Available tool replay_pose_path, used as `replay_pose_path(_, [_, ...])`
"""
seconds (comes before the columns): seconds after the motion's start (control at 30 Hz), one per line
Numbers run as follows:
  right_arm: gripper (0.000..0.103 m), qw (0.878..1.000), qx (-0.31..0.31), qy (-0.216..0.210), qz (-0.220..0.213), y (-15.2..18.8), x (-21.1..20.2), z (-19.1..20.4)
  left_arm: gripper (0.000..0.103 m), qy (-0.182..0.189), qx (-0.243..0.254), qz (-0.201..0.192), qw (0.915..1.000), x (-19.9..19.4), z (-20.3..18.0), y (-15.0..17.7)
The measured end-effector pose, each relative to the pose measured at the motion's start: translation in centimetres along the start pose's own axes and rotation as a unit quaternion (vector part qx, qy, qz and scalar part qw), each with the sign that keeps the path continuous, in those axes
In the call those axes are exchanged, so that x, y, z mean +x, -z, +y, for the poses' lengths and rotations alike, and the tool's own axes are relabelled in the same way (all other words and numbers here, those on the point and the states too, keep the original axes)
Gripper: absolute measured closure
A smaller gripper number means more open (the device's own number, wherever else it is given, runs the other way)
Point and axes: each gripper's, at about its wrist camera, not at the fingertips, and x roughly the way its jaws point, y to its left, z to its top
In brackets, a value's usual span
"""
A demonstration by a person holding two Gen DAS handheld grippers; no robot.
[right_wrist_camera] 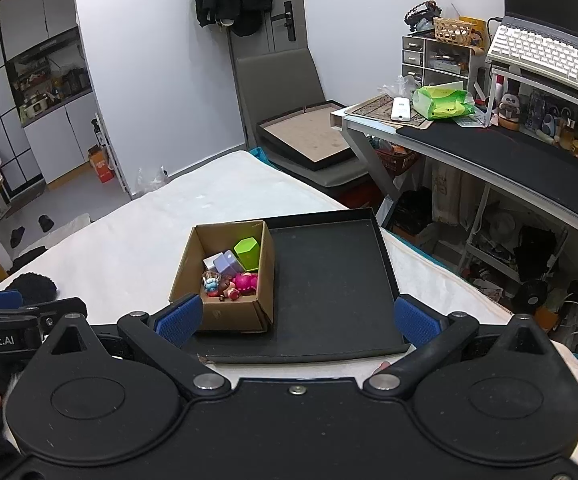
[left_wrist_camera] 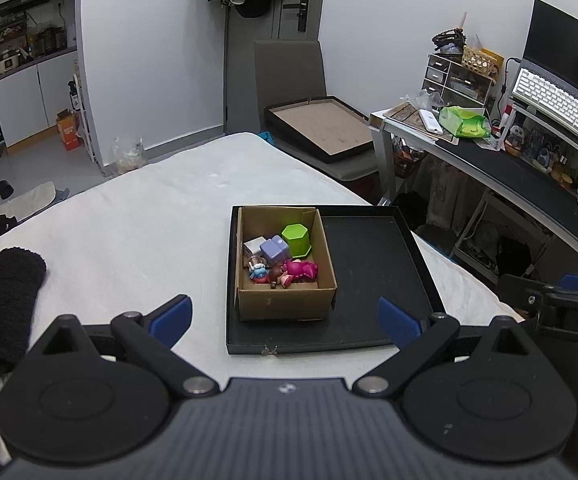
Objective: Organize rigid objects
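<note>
Left wrist view: the left gripper hangs with its jaws wide and empty above the near edge of a black tray that lies on a white bed. A cardboard box stands in the tray's left half. Inside it lie a green pot, a lilac block, a pink figure and a small blue figure. The right gripper shows at the right edge.

Right wrist view: the right gripper also has its jaws wide, holding nothing, low over the tray's near rim. The box sits just beyond its left fingertip, toys inside. The tray's right half is bare.
</note>
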Motion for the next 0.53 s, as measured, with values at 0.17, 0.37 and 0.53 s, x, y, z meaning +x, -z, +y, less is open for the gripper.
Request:
replay_pose_path(0.17, [0.0, 1.0, 0.0, 0.0, 0.001, 0.0, 0.1, 0.0, 0.005, 0.002, 0.001, -0.001, 1.0, 0.0, 0.1, 0.1])
replay_pose_path(0.37, [0.0, 1.0, 0.001, 0.002, 0.007, 0.1, 0.6, -0.1, 0.005, 0.003, 0.006, 0.0, 1.0, 0.4, -0.2, 0.2])
replay_pose_path(0.53, [0.0, 1.0, 0.004, 0.003, 0.011, 0.2, 0.9, -0.1, 0.005, 0.011, 0.008, 0.006, 0.9999, 1.0, -0.2, 0.2])
